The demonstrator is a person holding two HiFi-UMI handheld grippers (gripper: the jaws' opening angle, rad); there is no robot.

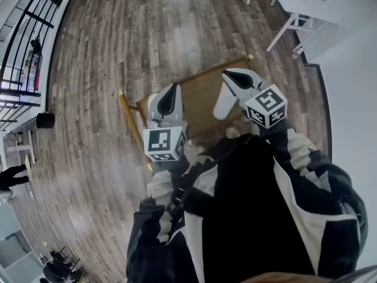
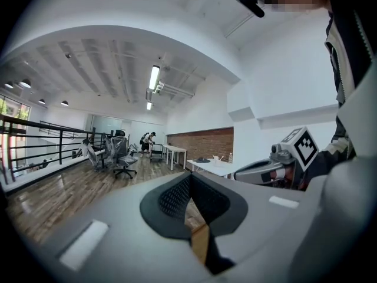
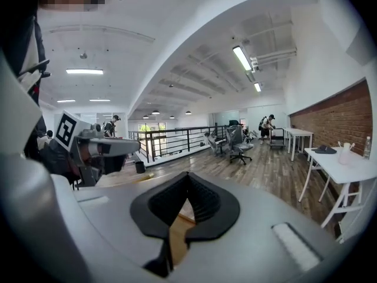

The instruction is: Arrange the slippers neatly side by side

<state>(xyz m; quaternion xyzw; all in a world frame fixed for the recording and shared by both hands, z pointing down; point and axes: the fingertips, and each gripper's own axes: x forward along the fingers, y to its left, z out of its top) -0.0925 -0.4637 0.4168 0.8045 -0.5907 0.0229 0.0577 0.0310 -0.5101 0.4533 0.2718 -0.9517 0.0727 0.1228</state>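
Over a wood desk [image 1: 200, 93] on the plank floor [image 1: 100, 69], L gripper [image 1: 169, 96] & R gripper [image 1: 235, 78] are held up side by side, both aimed away from the person, approx. level. L fingers [image 2: 171, 199] are pressed together, nothing btw them. R fingers [image 3: 206, 202] likewise, empty. Slippers: no view shows them, so place, heading & count can't be told. 2 grippers, 1 wood desk. Bkgd: white desks [image 3: 344, 164], office chairs [image 2: 121, 152], black railing [image 3: 171, 137].
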